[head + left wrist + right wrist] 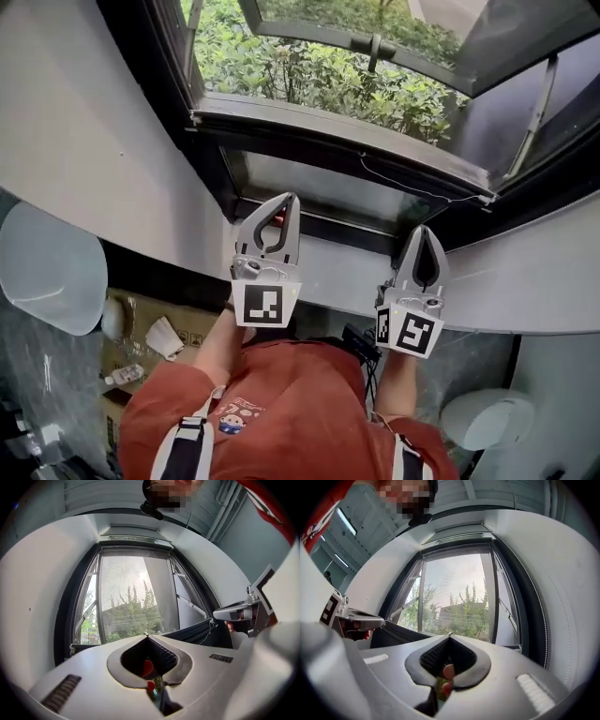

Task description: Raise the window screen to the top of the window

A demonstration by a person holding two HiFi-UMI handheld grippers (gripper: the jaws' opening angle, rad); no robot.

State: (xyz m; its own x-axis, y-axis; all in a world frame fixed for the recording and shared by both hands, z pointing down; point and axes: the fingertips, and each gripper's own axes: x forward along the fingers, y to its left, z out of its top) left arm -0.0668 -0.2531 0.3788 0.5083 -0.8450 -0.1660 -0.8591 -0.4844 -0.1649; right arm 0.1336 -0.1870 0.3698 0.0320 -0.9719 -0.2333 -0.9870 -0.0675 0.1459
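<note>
Nearest the lens, the person's red top (281,403) framed two forearms that carried the left tool (290,200) and the right tool (424,231) side by side. Both were aimed at the window above the white ledge (534,272). Each tool was closed tip to tip with nothing between its jaws, as its own view confirmed (left tool (147,636); right tool (450,635)), and neither touched the window.

The window screen (133,592) appeared as a fine mesh spanning the opening, its weave a faint ripple against the sky. It was therefore judged drawn down and not yet raised. A dark rail (337,141) with a thin white cord (422,190) crossed the bottom of the opening, beyond the tool tips. Whether it was the screen's own pull bar could not be settled. The glass sash (356,42) stood swung outward, clear of the mesh.

Paired, near-level tools suited an approach to that rail at two points, which would likely keep the screen square as it rose. Empty closed jaws suggested a push, or a grasp yet to be set up.
</note>
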